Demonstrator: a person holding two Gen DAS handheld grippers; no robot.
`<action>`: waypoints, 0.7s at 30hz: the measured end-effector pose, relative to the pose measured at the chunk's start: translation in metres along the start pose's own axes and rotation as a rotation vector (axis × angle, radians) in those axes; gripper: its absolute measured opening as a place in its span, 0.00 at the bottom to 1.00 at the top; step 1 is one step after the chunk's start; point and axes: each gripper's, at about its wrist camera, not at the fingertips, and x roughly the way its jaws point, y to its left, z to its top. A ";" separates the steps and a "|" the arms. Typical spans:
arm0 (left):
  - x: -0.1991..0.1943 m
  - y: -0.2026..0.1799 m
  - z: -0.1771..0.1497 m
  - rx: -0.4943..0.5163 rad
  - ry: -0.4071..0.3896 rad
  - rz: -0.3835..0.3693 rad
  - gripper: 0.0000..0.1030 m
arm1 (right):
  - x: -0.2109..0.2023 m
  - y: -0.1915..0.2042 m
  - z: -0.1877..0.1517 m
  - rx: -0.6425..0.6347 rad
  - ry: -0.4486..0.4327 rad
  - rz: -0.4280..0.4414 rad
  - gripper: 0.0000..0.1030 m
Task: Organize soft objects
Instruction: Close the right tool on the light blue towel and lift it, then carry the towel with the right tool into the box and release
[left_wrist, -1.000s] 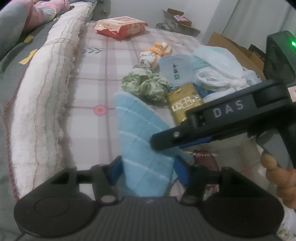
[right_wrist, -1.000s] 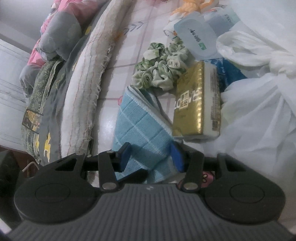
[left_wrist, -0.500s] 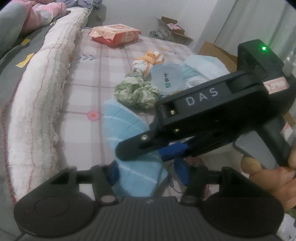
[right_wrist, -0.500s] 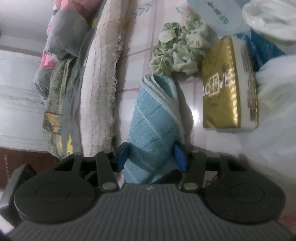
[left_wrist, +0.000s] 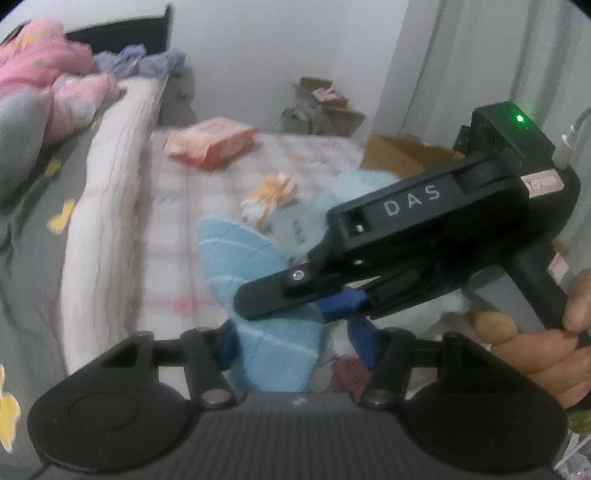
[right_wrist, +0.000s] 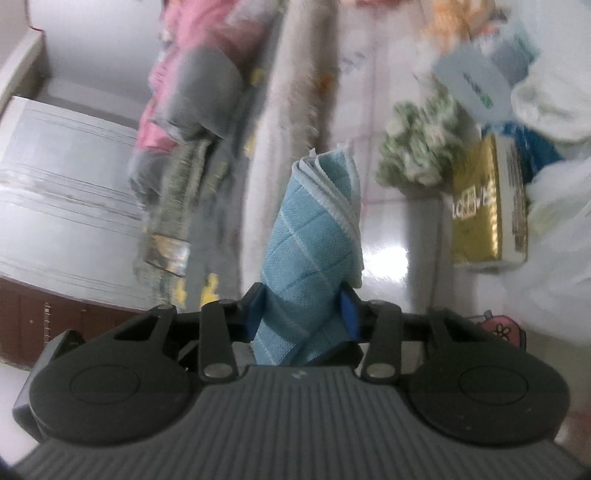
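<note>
Above a cluttered bed (left_wrist: 229, 177), a folded blue cloth (right_wrist: 310, 236) stands lifted between two hand-held tools. The right gripper (right_wrist: 303, 310) is closing, its blue pads pressing the cloth's lower end; the left gripper (left_wrist: 295, 345) stands partly open around the same cloth, and whether its pads bite cannot be told. The loose folds at the top could fall open if the squeeze stays shallow, and two tools crowding one small cloth risk tugging it free onto the green scrunchie (right_wrist: 417, 147) and gold packet (right_wrist: 476, 206) below.
</note>
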 end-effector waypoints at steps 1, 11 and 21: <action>-0.003 -0.007 0.004 0.018 -0.012 -0.004 0.59 | -0.010 0.001 0.000 -0.007 -0.020 0.013 0.37; 0.005 -0.104 0.057 0.206 -0.088 -0.137 0.62 | -0.143 -0.022 -0.008 -0.013 -0.271 0.061 0.29; 0.055 -0.211 0.091 0.304 -0.089 -0.317 0.73 | -0.294 -0.086 -0.028 0.062 -0.566 -0.077 0.24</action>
